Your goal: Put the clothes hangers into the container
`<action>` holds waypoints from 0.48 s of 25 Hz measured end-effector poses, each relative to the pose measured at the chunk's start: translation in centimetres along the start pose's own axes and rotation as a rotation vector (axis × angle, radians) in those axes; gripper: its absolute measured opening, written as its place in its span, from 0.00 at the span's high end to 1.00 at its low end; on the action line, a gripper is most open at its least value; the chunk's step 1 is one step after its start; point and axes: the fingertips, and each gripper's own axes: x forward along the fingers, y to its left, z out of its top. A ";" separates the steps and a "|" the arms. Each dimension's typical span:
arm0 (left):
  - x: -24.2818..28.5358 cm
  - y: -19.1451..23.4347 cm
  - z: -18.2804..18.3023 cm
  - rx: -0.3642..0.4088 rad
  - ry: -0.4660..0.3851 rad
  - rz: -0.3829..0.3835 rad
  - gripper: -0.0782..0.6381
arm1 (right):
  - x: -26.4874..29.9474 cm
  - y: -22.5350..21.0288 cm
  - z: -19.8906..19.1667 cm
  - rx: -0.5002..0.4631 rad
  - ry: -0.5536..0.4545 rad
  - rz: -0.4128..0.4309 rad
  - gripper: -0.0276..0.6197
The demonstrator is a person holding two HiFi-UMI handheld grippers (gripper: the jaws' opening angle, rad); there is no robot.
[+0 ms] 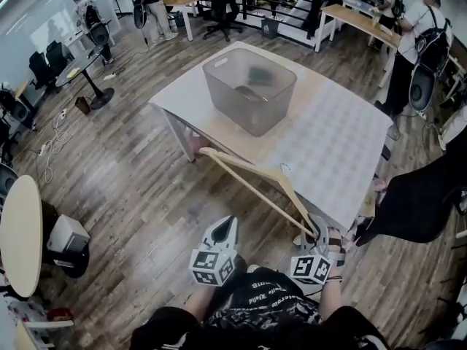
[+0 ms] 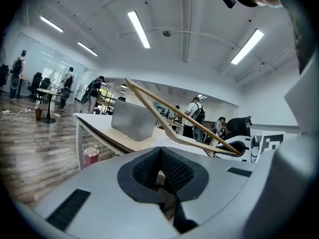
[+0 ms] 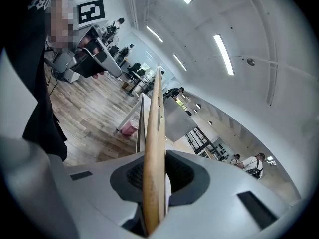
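Observation:
A wooden clothes hanger (image 1: pixel 255 184) hangs in the air over the table's near edge, slanting from my right gripper (image 1: pixel 315 228) up to the left. That gripper is shut on one end of it, and in the right gripper view the wood (image 3: pixel 154 148) runs straight up between the pads. My left gripper (image 1: pixel 226 226) is beside it on the left, near the floor side, shut with nothing in it (image 2: pixel 160 159). A translucent grey container (image 1: pixel 249 90) stands on the white table (image 1: pixel 343 144), far from both grippers. The hanger (image 2: pixel 172 114) and the container (image 2: pixel 132 119) also show in the left gripper view.
A person in black (image 1: pixel 419 199) stands close to the table's right side. A pink object (image 1: pixel 195 146) sits under the table. A round table (image 1: pixel 20 235) and a small box (image 1: pixel 67 235) are on the left. Desks, chairs and other people fill the far room.

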 end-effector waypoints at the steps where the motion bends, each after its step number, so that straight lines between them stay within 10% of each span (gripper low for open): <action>1: 0.4 0.1 0.0 -0.001 0.000 0.003 0.86 | 0.3 -0.1 0.0 0.006 -0.003 0.007 0.86; 12: 7.7 5.1 1.2 0.006 -0.004 -0.013 0.86 | 6.7 -4.0 2.2 0.004 -0.040 -0.074 0.85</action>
